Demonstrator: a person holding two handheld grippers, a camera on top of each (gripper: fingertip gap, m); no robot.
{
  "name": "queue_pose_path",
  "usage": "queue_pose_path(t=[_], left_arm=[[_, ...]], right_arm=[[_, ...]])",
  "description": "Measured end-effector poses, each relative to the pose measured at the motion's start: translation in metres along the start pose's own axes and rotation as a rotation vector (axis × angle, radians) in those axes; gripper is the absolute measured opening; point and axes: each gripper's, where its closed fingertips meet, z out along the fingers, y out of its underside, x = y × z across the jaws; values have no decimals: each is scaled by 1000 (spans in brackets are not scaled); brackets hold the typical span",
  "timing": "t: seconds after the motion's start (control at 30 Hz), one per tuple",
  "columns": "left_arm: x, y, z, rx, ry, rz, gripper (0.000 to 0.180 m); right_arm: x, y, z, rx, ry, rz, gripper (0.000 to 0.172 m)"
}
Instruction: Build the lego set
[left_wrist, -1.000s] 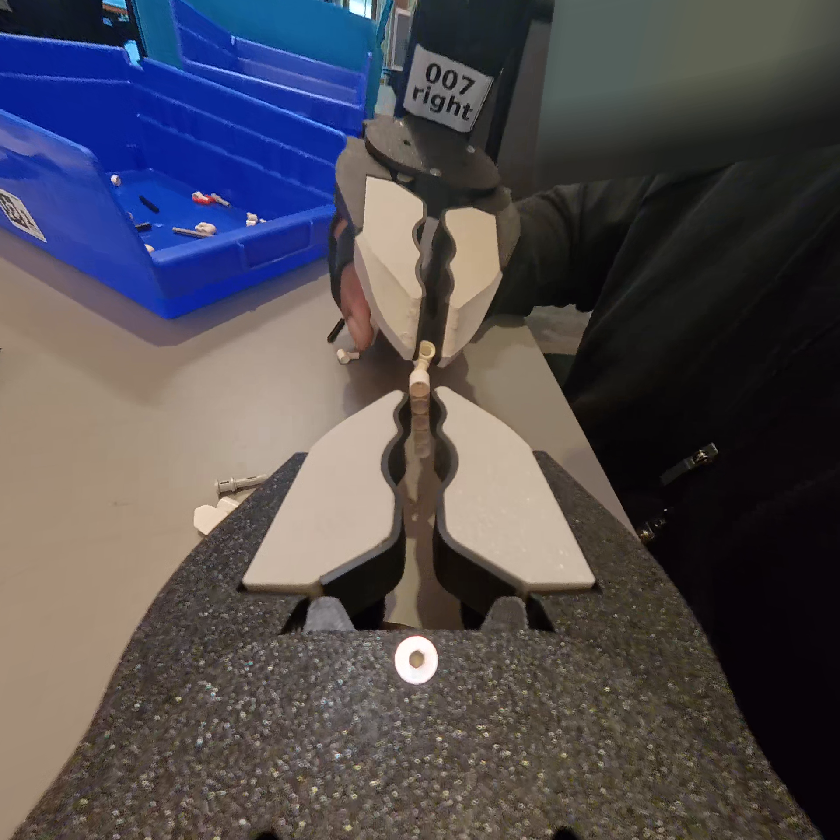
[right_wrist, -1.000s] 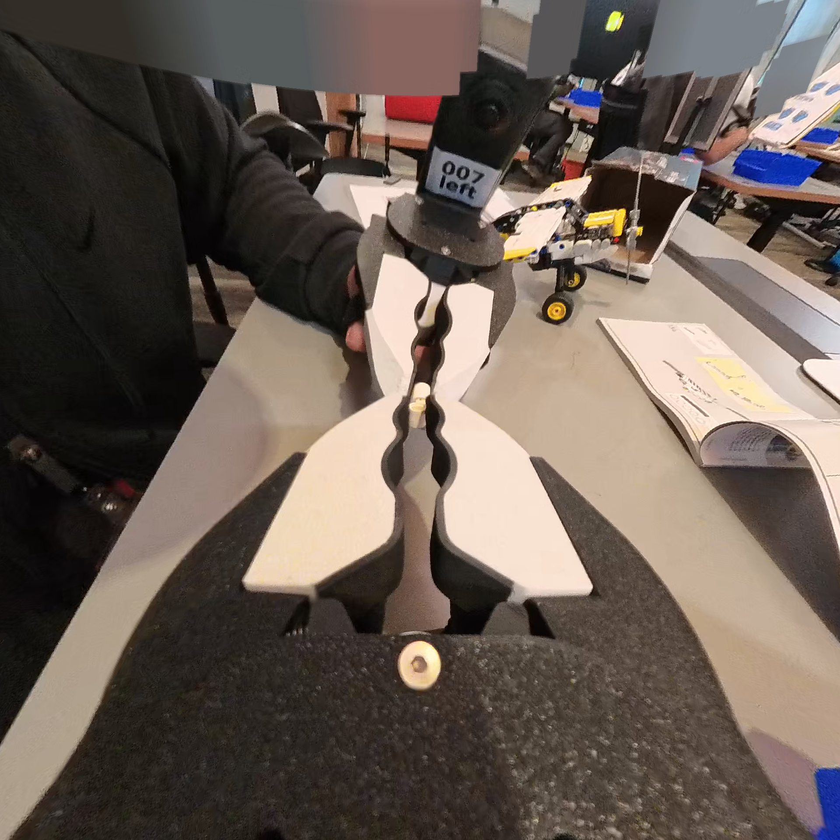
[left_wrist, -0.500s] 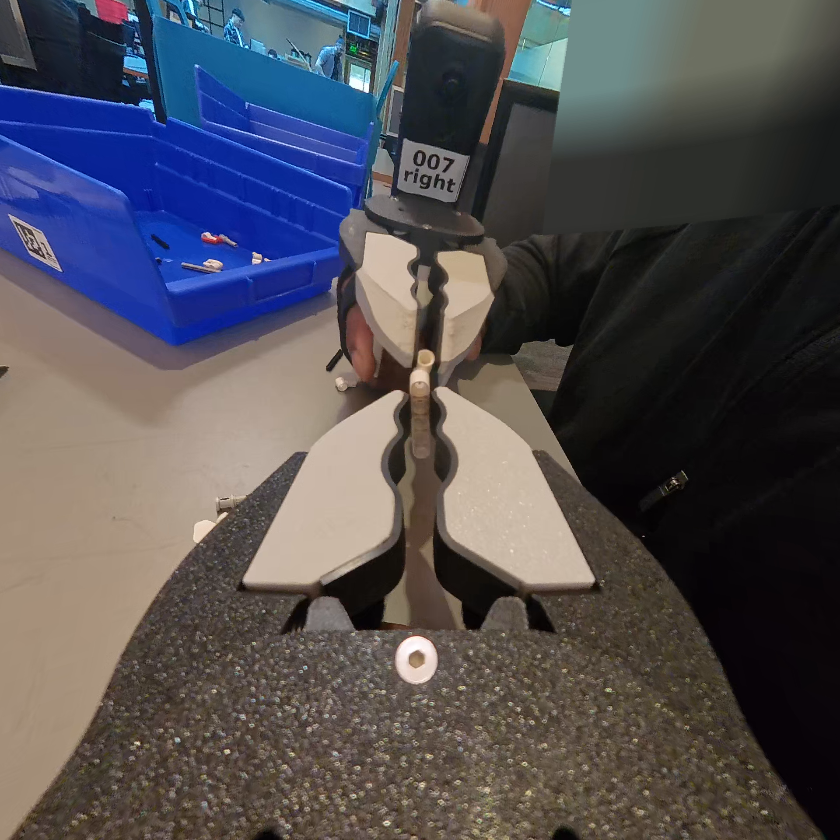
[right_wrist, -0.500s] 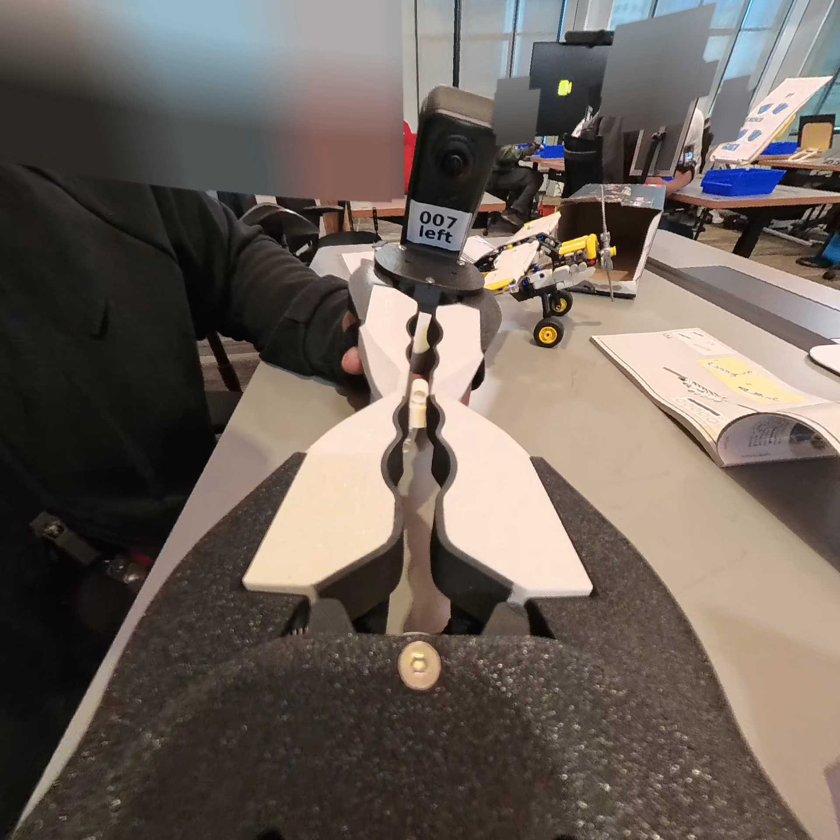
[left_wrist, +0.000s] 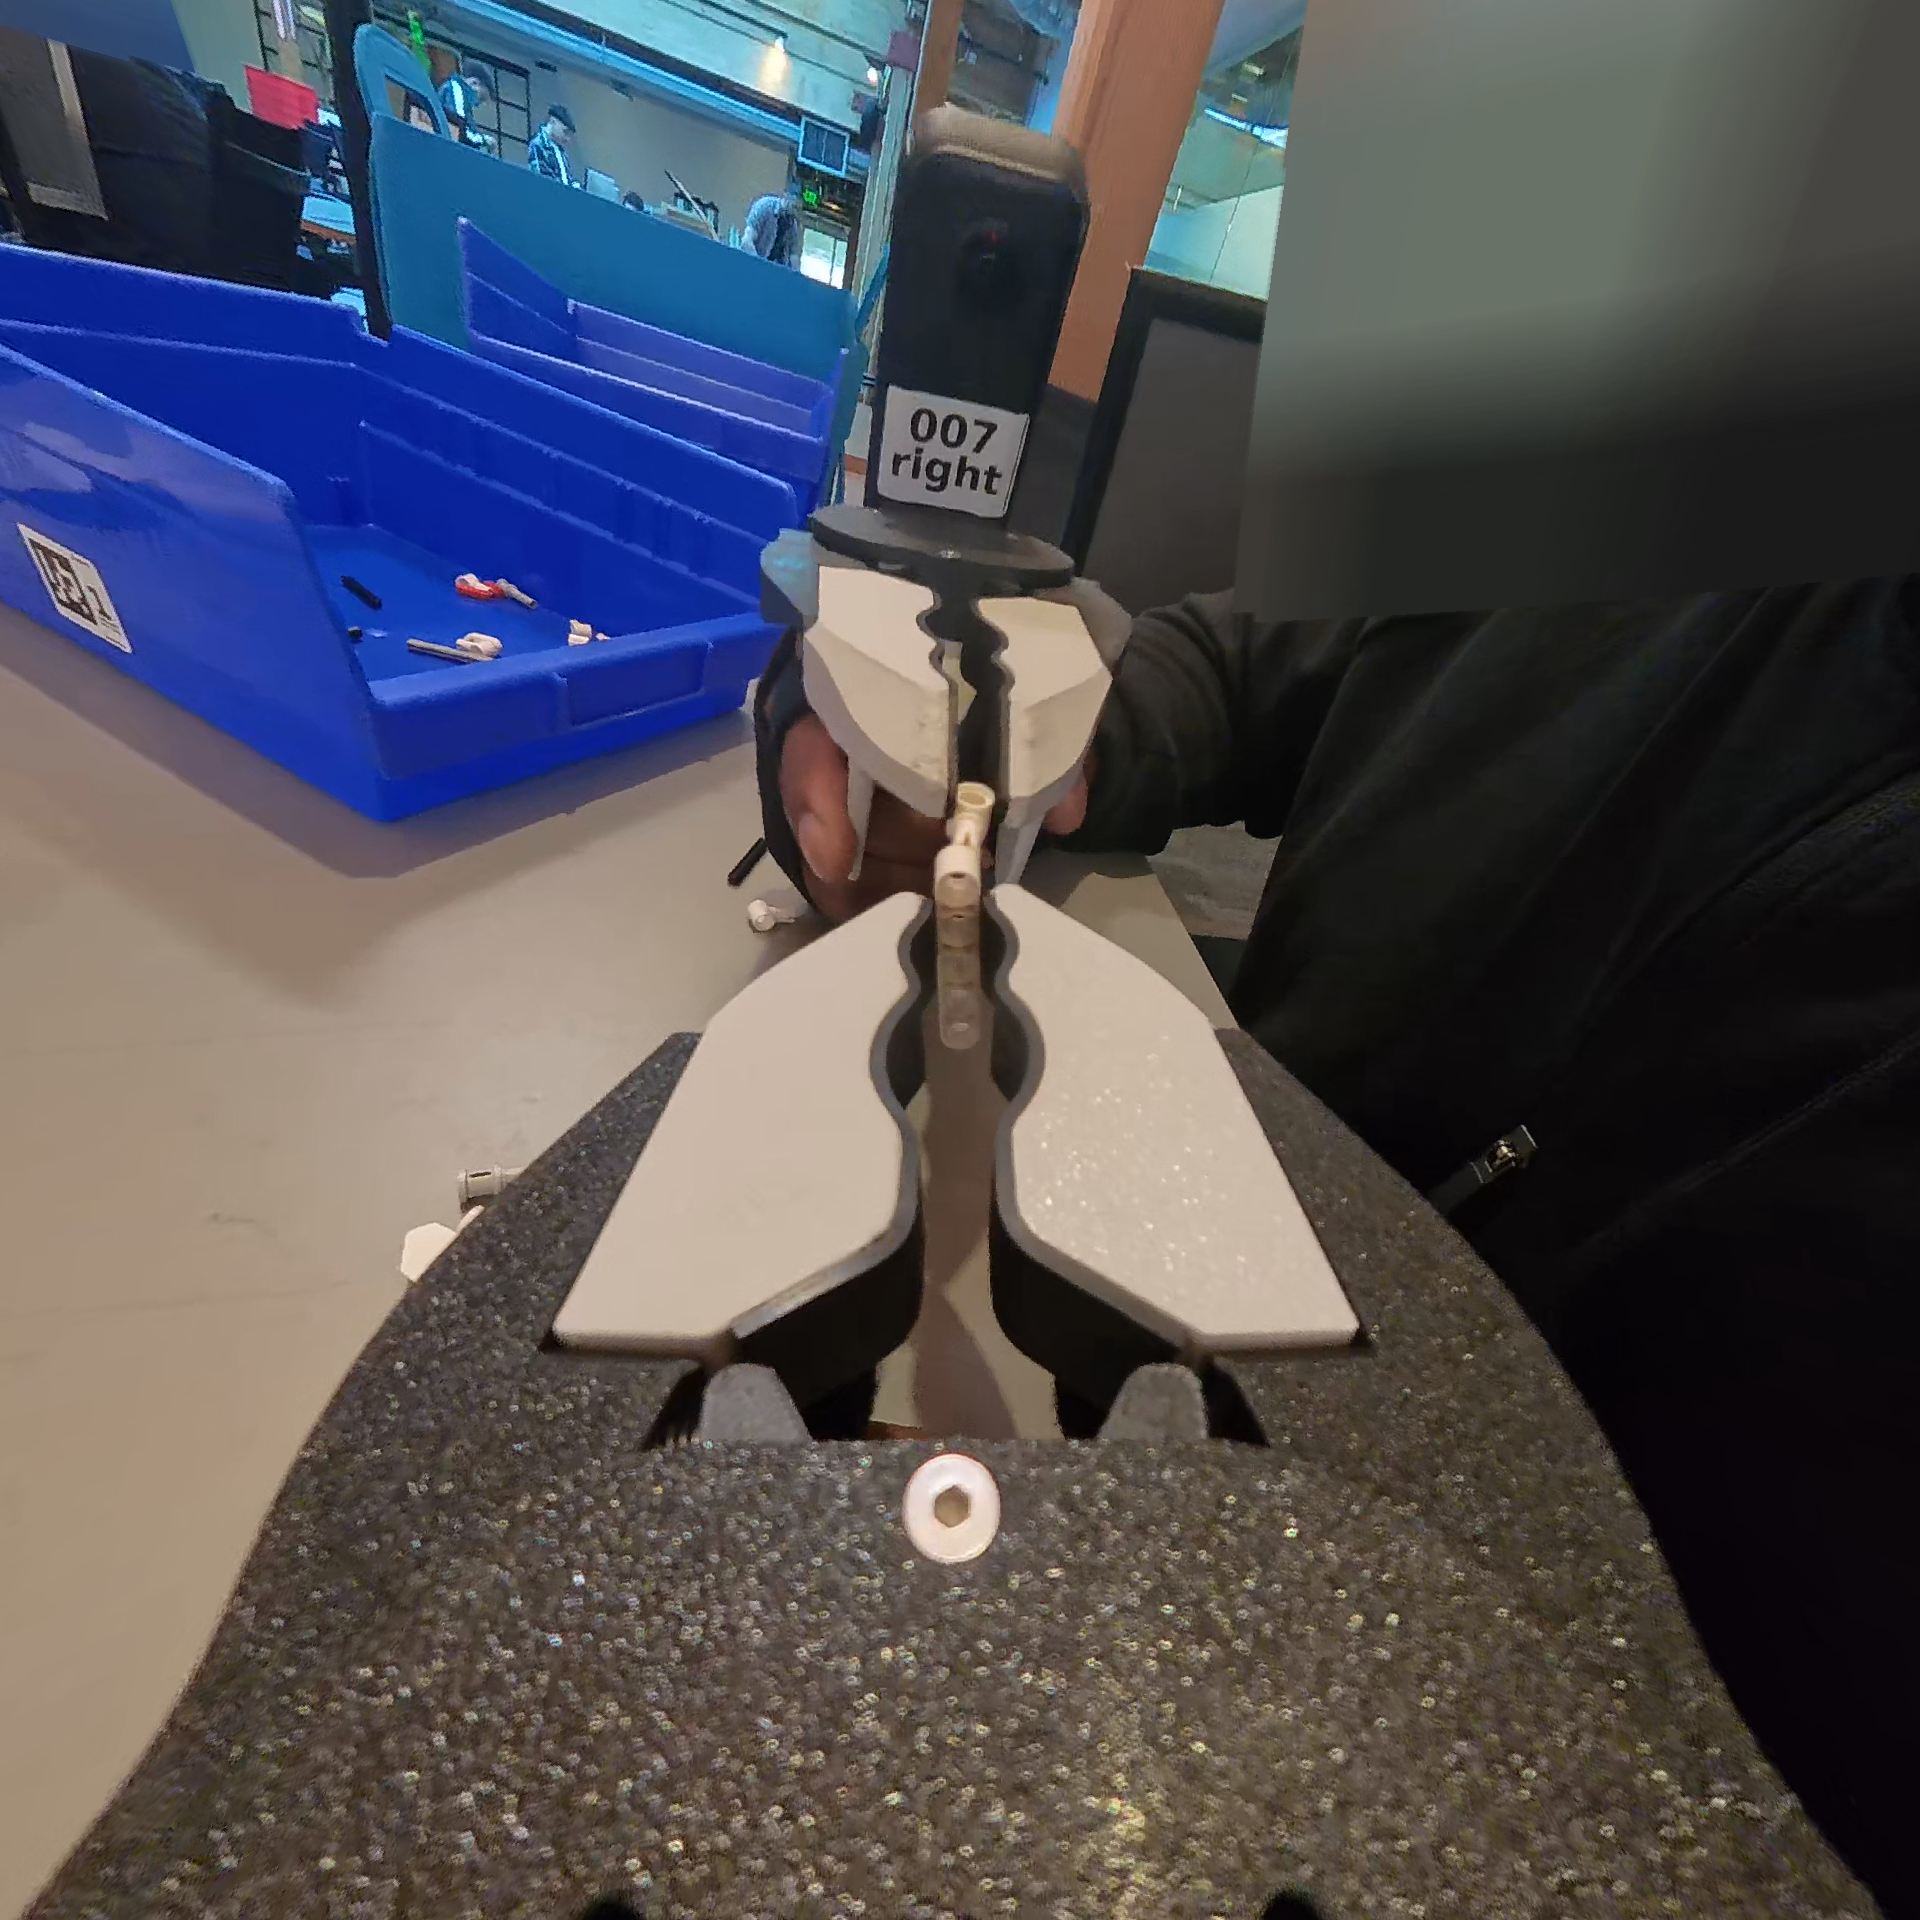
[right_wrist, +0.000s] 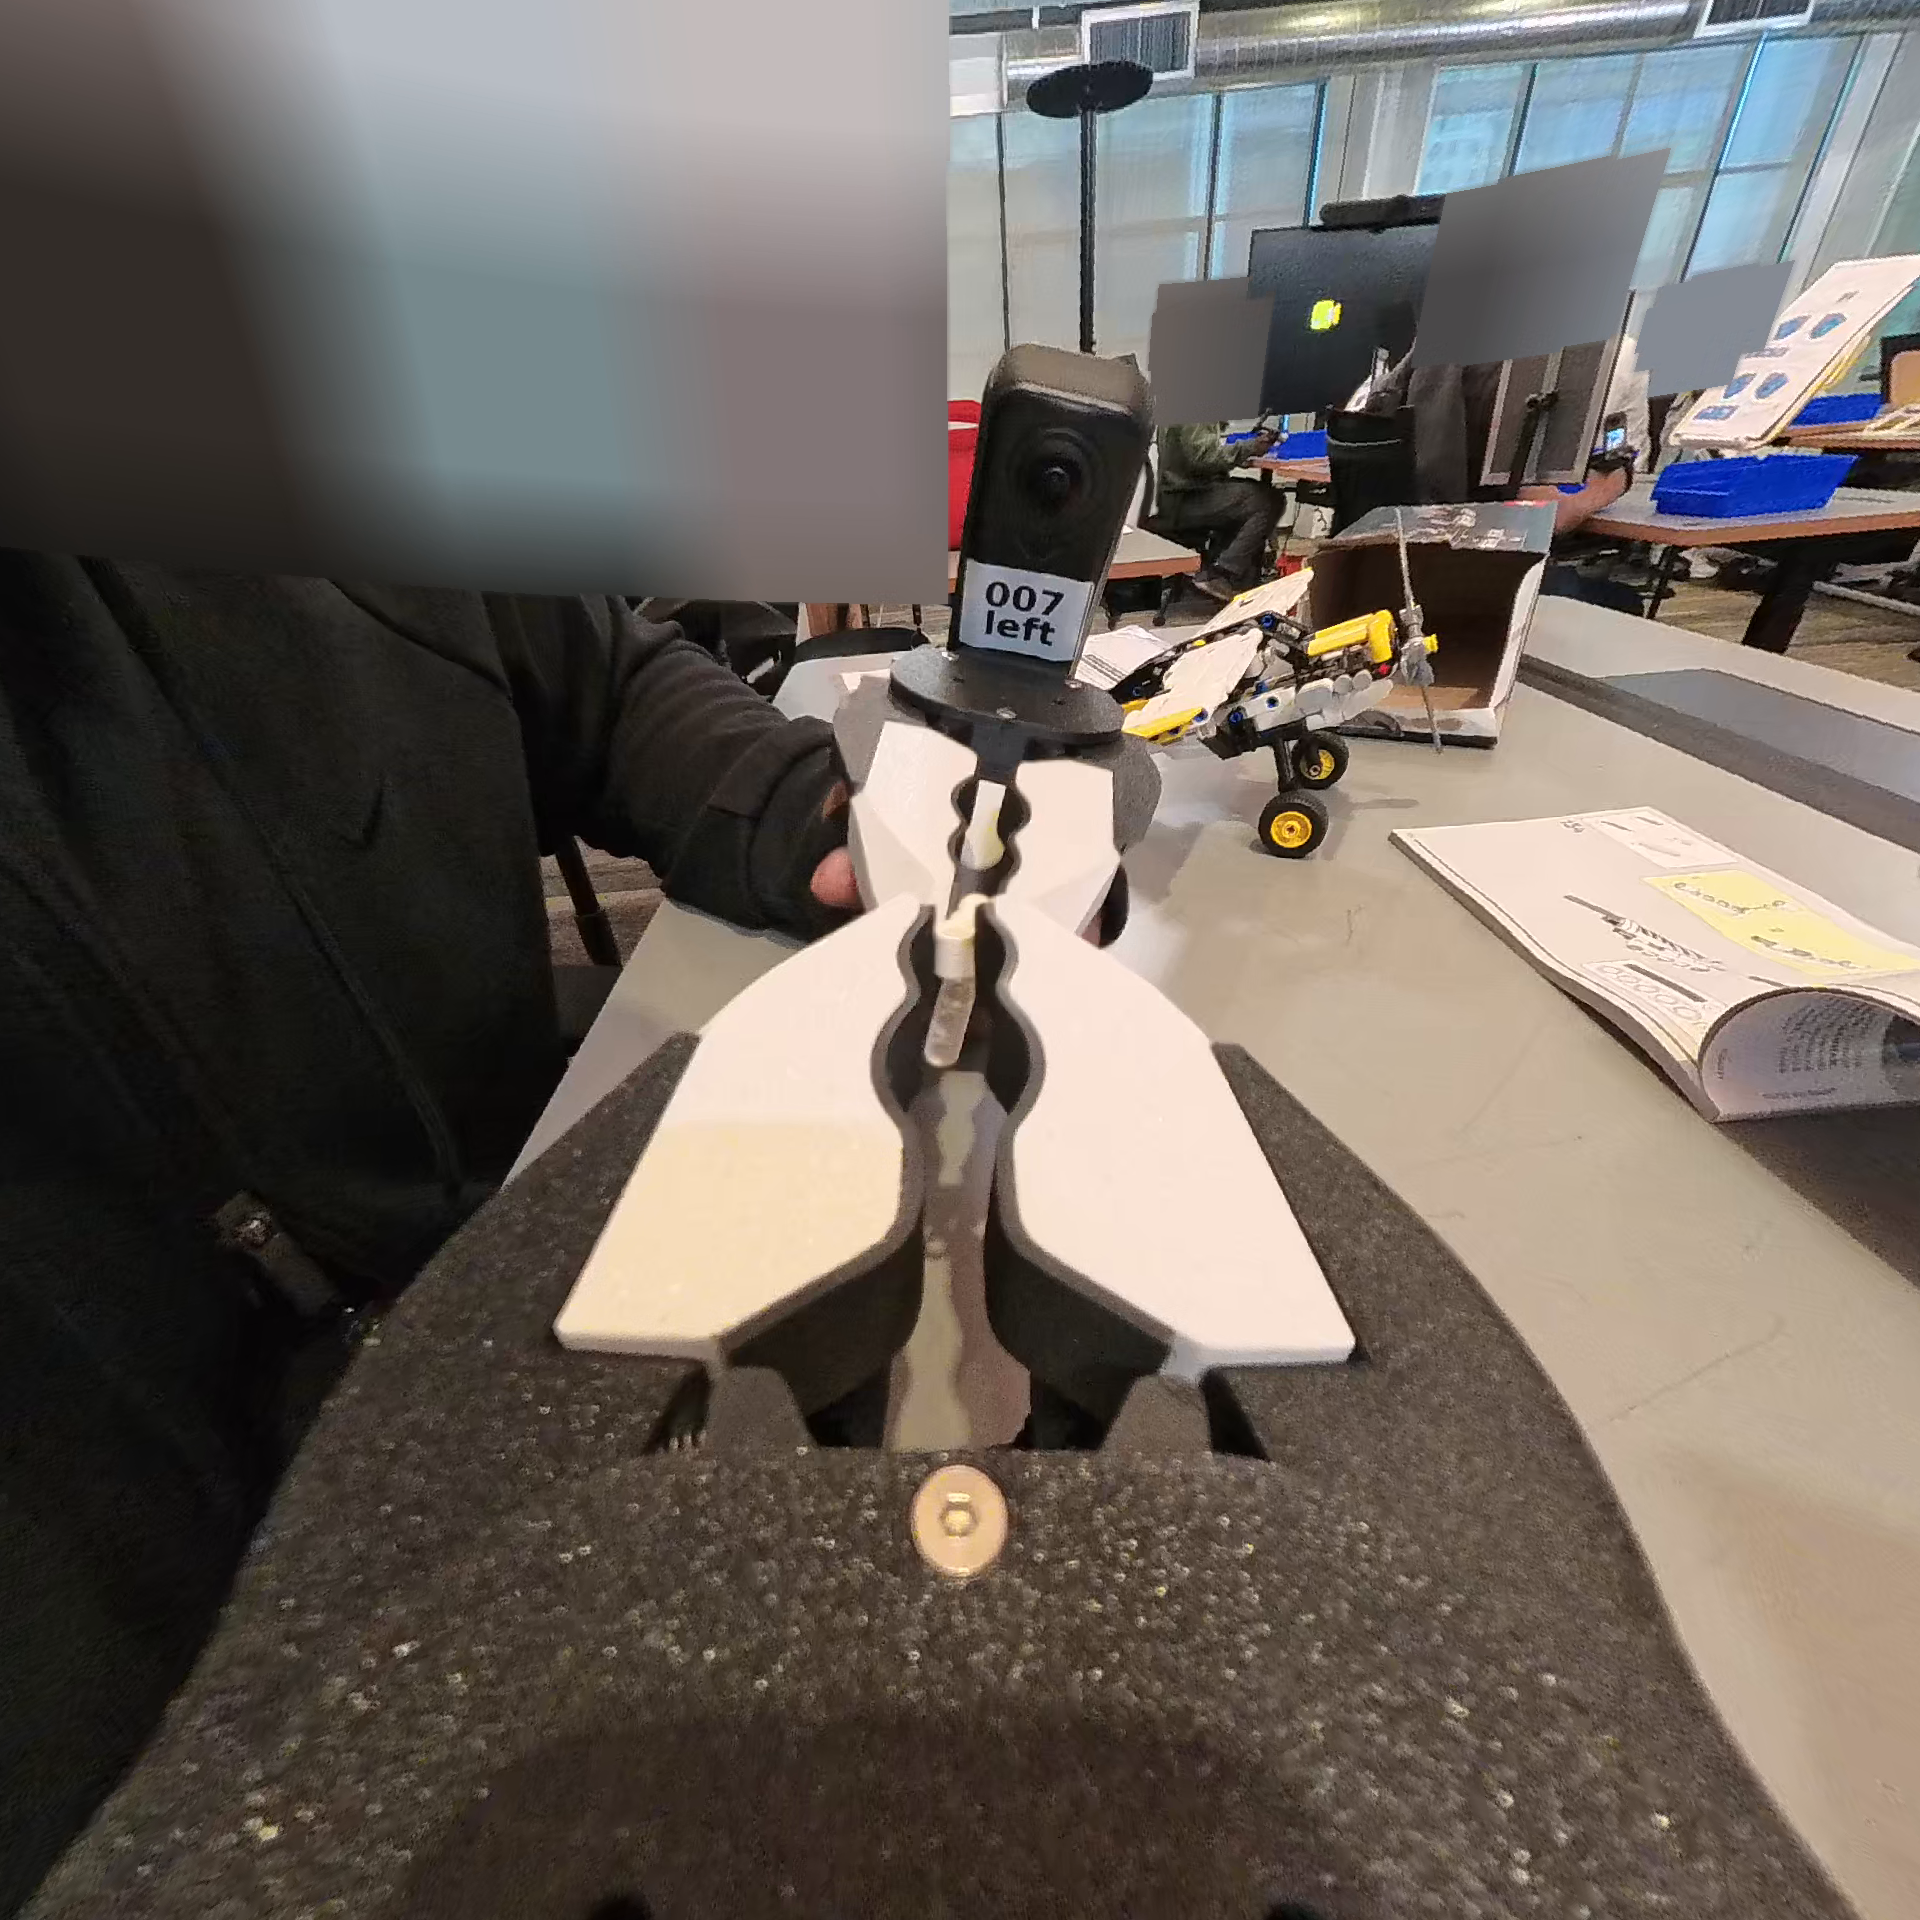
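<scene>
Both grippers have tipped upward over the last second, so each view now takes in the black camera on the other one, while the two small parts have stayed nose to nose.

At centre frame of the left wrist view, a slim cream plastic pin with a rounded cap (left_wrist: 956, 883) stands up out of the left gripper (left_wrist: 956, 914), whose pale fingers are drawn in close and pinch it at their tips. Just above it is a small cream plastic connector (left_wrist: 971, 808), nipped in the tips of the right gripper (right_wrist: 954, 914), which points back toward the camera. The connector's lower end looks to touch the pin's cap; whether the two are seated together I cannot tell.

A person's hand (left_wrist: 821, 810) in a dark sleeve holds the right gripper left of centre. On the grey table (left_wrist: 260, 987) beside that hand lie a short black peg (left_wrist: 744, 864) and a little white piece (left_wrist: 769, 912). An open blue plastic bin (left_wrist: 468, 707) with a few loose parts fills the upper left.

In the right wrist view, a white and yellow wheeled brick-built model (right_wrist: 1278, 707) stands right of centre before a torn cardboard box (right_wrist: 1455, 623), and an open printed booklet (right_wrist: 1714, 966) lies at the right edge
</scene>
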Motion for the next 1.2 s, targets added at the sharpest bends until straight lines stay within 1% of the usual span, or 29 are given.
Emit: queue_pose_path(t=[0.3, 0.53, 0.63, 0.8, 1.0, 1.2], left_arm=[[0, -2, 0, 13, -1, 0, 7], [2, -1, 1, 12, 6, 5, 7], [4, -3, 1, 32, 20, -8, 7], [7, -7, -1, 67, 32, 14, 7], [8, -6, -1, 59, 32, 23, 7], [2, -5, -1, 35, -3, 17, 7]], right_arm=[[5, 5, 1, -17, 34, 1, 7], [2, 0, 1, 17, 14, 20, 6], [0, -1, 1, 30, -1, 37, 6], [-3, -1, 2, 35, -13, 41, 6], [-5, 2, 5, 9, -1, 18, 6], [4, 7, 1, -64, 73, -67, 6]])
